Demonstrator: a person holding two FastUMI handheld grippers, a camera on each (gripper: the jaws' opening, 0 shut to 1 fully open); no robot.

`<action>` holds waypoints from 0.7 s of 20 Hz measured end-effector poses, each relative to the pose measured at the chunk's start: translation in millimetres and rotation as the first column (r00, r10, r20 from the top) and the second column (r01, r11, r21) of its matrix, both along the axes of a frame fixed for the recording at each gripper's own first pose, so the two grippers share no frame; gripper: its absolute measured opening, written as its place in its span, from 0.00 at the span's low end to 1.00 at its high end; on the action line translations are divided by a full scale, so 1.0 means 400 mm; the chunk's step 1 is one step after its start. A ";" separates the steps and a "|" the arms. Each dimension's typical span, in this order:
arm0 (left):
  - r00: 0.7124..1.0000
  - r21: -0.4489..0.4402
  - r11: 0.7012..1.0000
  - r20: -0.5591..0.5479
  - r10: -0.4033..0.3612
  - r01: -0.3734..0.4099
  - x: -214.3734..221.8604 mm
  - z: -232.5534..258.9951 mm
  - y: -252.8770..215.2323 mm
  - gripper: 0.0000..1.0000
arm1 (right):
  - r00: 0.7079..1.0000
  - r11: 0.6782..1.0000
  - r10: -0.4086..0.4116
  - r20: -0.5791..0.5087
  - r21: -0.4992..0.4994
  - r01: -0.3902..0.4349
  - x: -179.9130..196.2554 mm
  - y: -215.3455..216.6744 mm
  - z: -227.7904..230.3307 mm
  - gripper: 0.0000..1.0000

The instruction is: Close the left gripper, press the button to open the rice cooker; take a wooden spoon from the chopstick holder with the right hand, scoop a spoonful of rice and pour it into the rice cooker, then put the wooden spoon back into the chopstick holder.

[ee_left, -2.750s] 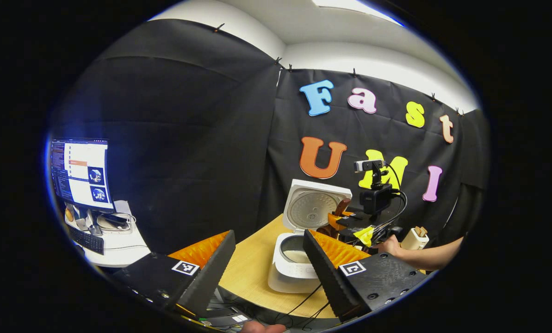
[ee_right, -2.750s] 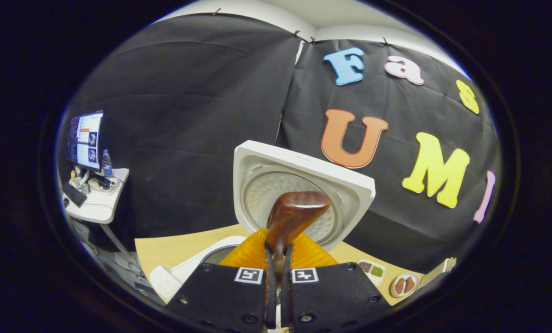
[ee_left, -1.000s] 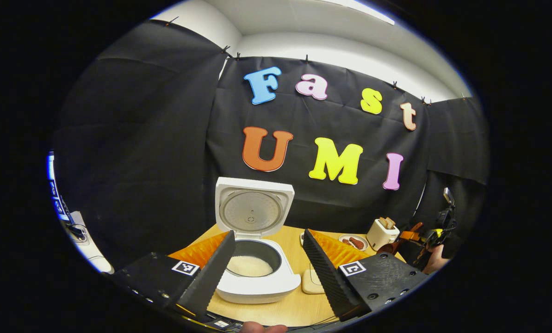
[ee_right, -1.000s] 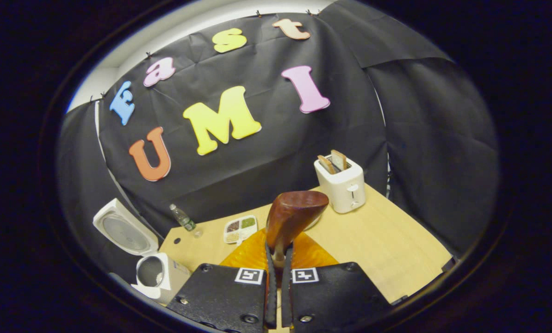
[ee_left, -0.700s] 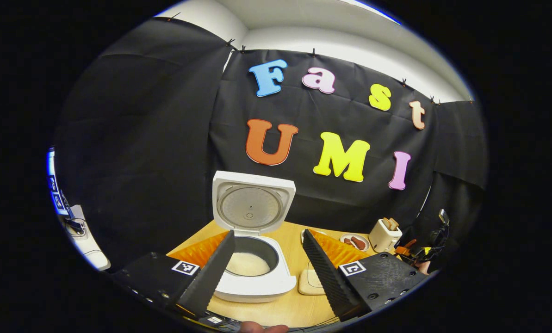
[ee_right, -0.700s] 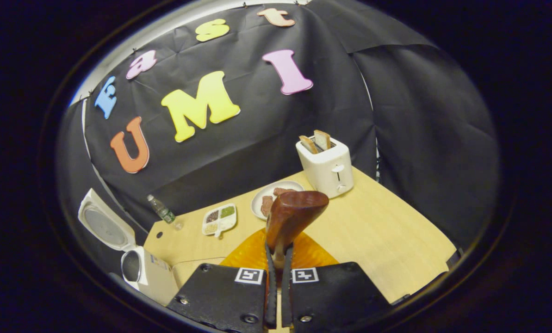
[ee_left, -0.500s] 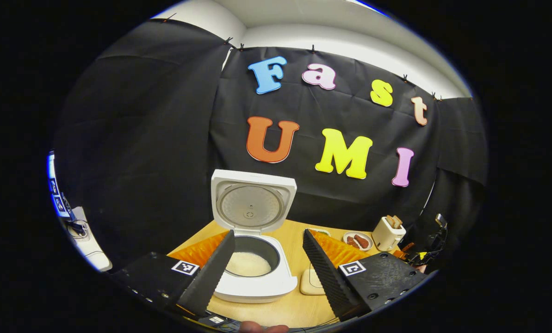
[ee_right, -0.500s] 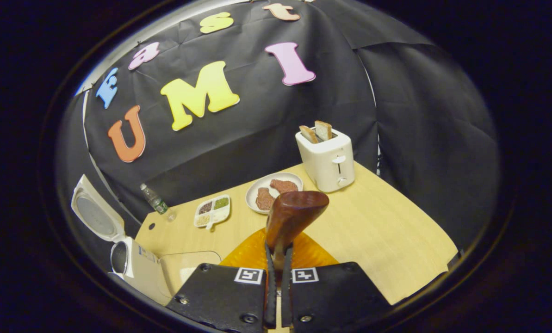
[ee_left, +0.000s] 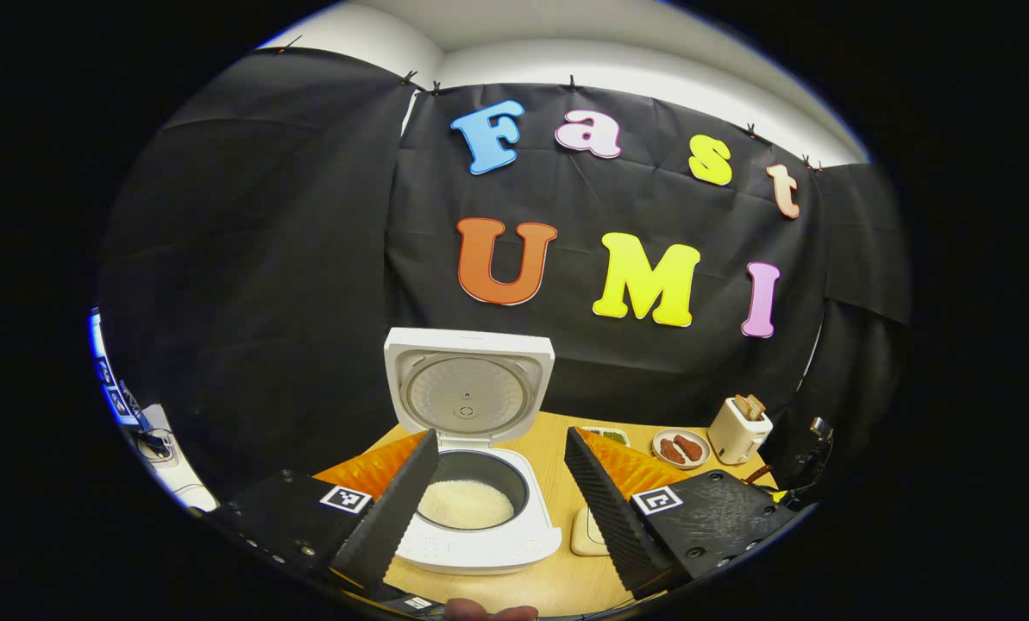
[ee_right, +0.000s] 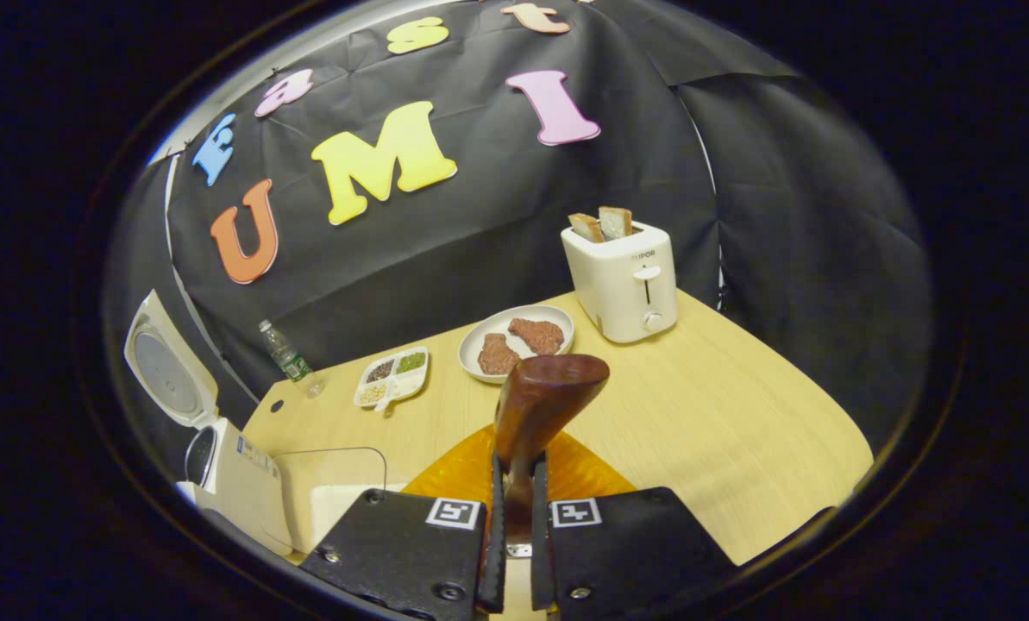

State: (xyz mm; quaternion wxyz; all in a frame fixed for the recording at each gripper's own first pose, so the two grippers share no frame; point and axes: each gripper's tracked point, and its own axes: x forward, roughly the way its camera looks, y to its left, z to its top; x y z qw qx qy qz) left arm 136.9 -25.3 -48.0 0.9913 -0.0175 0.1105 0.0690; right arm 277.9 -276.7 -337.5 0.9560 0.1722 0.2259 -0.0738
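We note the left gripper [ee_left: 501, 483] held level, fingers apart, facing the open rice cooker [ee_left: 471, 448]. The right gripper [ee_right: 514, 517] clamps the wooden spoon [ee_right: 542, 405], bowl upward, above the table [ee_right: 721, 431].

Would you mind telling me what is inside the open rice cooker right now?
The rice cooker has its lid raised, and its dark inner pot holds a low mound of white rice. The left gripper's fingers cover the pot's left edge, so that part cannot be seen.

The left hand-held gripper [ee_left: 501, 483] was held with its jaws spread wide and empty, while the right hand-held gripper [ee_right: 514, 504] was clamped tight on a spoon's handle.
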 end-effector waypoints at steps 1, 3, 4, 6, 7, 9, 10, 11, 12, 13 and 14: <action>1.000 0.004 1.000 0.003 -0.003 0.003 0.006 0.005 -0.003 0.94 | 1.000 1.000 -0.001 -0.001 0.009 0.001 0.001 0.000 -0.004 0.17; 1.000 0.019 1.000 0.012 -0.003 0.003 0.013 0.019 -0.001 0.94 | 1.000 1.000 0.006 0.021 0.024 -0.007 0.002 -0.001 0.011 0.19; 1.000 0.024 1.000 0.021 -0.003 0.002 0.015 0.028 0.003 0.94 | 0.999 1.000 0.002 0.038 0.015 -0.002 -0.002 -0.009 0.026 0.24; 0.999 0.026 1.000 0.047 0.001 -0.002 0.025 0.051 0.009 0.94 | 0.999 1.000 -0.010 0.053 -0.004 0.010 -0.012 -0.031 0.052 0.54; 0.998 0.022 1.000 0.056 0.002 -0.003 0.033 0.058 0.009 0.94 | 0.998 1.000 -0.020 0.055 -0.009 0.020 -0.018 -0.043 0.064 0.65; 0.997 0.016 1.000 0.074 0.001 -0.003 0.048 0.070 0.006 0.94 | 0.996 0.998 -0.051 0.067 -0.019 0.052 -0.037 -0.075 0.096 0.85; 0.996 0.017 1.000 0.088 -0.001 -0.001 0.056 0.082 0.005 0.94 | 0.994 0.997 -0.072 0.077 -0.036 0.075 -0.050 -0.098 0.113 0.94; 0.995 0.018 1.000 0.098 -0.003 0.001 0.065 0.093 0.004 0.94 | 0.992 0.994 -0.088 0.094 -0.051 0.093 -0.059 -0.118 0.142 0.96; 0.994 0.018 1.000 0.106 -0.010 0.008 0.076 0.101 -0.001 0.94 | 0.990 0.992 -0.096 0.108 -0.066 0.103 -0.071 -0.130 0.166 0.98; 0.993 0.021 1.000 0.114 -0.015 0.012 0.087 0.111 -0.001 0.94 | 0.987 0.990 -0.106 0.123 -0.081 0.116 -0.081 -0.142 0.194 0.97; 0.992 0.023 1.000 0.121 -0.023 0.020 0.102 0.121 -0.003 0.94 | 0.983 0.988 -0.113 0.142 -0.091 0.127 -0.094 -0.148 0.228 0.99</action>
